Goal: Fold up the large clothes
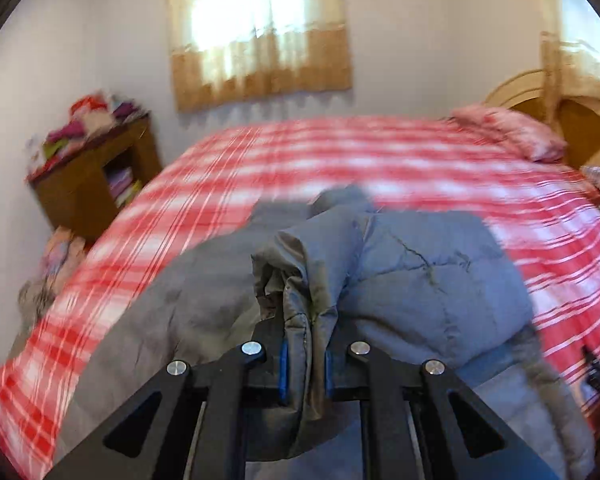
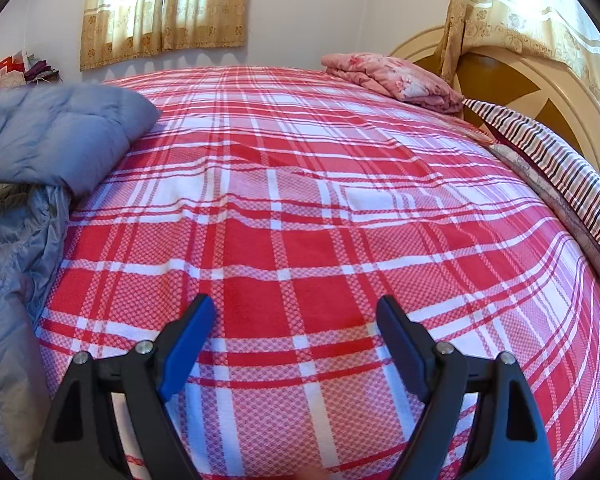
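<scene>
The left gripper (image 1: 305, 364) is clamped on a bunched edge of the grey padded jacket (image 1: 420, 272), which lies on the bed (image 2: 320, 208). The right gripper (image 2: 296, 344) hangs wide and empty beside the jacket. Folding looks mid-way; next, lay the gripped edge over flat.

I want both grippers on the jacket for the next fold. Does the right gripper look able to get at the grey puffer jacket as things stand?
Probably yes. The right gripper is open and holds nothing, over bare plaid bedspread. The grey puffer jacket lies off to its left with nothing between, so it would have to swing left. The left gripper already pinches a fold.
</scene>
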{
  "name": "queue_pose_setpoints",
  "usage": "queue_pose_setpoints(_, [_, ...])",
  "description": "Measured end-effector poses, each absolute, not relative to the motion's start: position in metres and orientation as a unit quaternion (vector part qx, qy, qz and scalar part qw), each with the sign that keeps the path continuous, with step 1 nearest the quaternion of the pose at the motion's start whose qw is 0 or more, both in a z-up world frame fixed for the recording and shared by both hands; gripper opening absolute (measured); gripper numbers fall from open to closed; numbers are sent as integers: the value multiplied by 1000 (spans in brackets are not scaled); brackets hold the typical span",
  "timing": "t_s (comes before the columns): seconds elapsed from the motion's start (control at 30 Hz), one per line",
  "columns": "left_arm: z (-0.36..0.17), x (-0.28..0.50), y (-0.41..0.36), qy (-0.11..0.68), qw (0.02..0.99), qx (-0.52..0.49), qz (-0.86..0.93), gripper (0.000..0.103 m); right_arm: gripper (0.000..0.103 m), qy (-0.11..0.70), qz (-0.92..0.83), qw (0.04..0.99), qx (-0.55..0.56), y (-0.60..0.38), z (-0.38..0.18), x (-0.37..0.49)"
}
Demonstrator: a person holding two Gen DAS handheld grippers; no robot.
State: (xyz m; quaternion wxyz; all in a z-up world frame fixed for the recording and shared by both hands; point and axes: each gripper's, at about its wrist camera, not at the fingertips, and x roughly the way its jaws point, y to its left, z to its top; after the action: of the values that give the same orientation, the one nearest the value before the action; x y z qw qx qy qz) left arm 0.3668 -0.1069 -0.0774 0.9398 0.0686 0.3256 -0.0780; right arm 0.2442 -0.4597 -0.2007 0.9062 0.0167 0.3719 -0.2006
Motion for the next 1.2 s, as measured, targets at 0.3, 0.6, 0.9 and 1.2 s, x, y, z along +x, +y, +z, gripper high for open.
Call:
queue_pose_setpoints(0.3, [-155,363,-77,385,920,55,-51,12,85,375,-200,905,16,-462,-200,245])
queue_pose_setpoints(0.6, [-126,357,-73,339,938,72,0,64,88,413,-148,895,73,-481,-198,252])
queue_pose_setpoints(0.9, [-89,349,-69,264,964,41,10,92,81,367,-88,925,41,-454,-101,277])
queue_pose_setpoints(1.2, [-155,411,-106,321,938,102,87,92,53,378,8,925,39,-344,-142,399])
